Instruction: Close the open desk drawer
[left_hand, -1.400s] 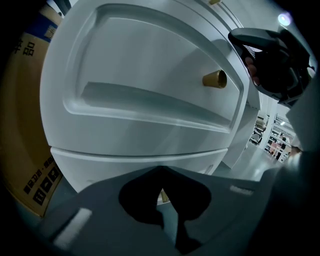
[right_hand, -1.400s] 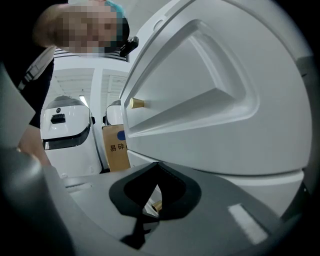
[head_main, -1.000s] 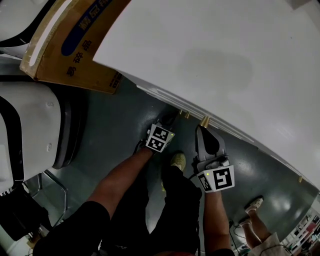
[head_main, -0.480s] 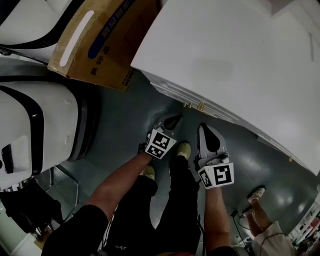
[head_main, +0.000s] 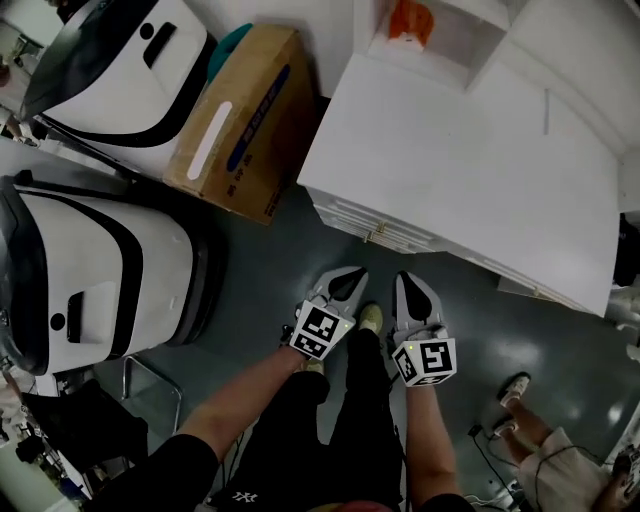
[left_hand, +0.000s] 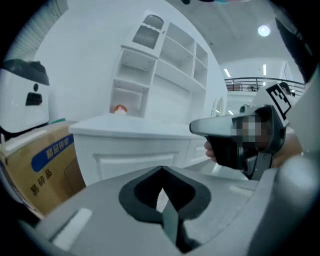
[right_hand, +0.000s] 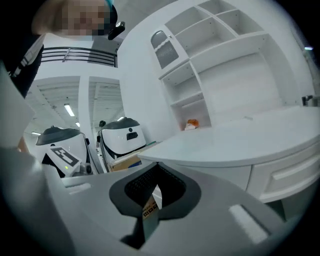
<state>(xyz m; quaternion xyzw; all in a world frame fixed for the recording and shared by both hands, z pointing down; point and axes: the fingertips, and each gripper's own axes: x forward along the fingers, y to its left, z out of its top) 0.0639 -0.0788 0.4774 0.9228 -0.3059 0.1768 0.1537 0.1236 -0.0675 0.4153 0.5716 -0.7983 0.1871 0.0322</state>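
The white desk (head_main: 470, 170) stands ahead of me. Its drawer fronts (head_main: 372, 228), with small knobs, look flush along the front edge, and I see none standing out. My left gripper (head_main: 350, 273) and right gripper (head_main: 408, 279) hang side by side over the grey floor, a short way back from the desk and touching nothing. Both are shut and hold nothing. In the left gripper view the shut tips (left_hand: 161, 173) point at the desk's side panel (left_hand: 132, 162). In the right gripper view the right gripper (right_hand: 157, 168) points toward the desk top (right_hand: 235, 142).
A brown cardboard box (head_main: 245, 120) lies left of the desk. Two large white machines (head_main: 100, 255) (head_main: 125, 55) stand at the left. A white shelf unit holds an orange object (head_main: 410, 20) behind the desk. Another person's feet (head_main: 510, 385) are at the lower right.
I have stepped back from the desk. Both grippers have drawn away from the drawer fronts, and more of the room now shows.
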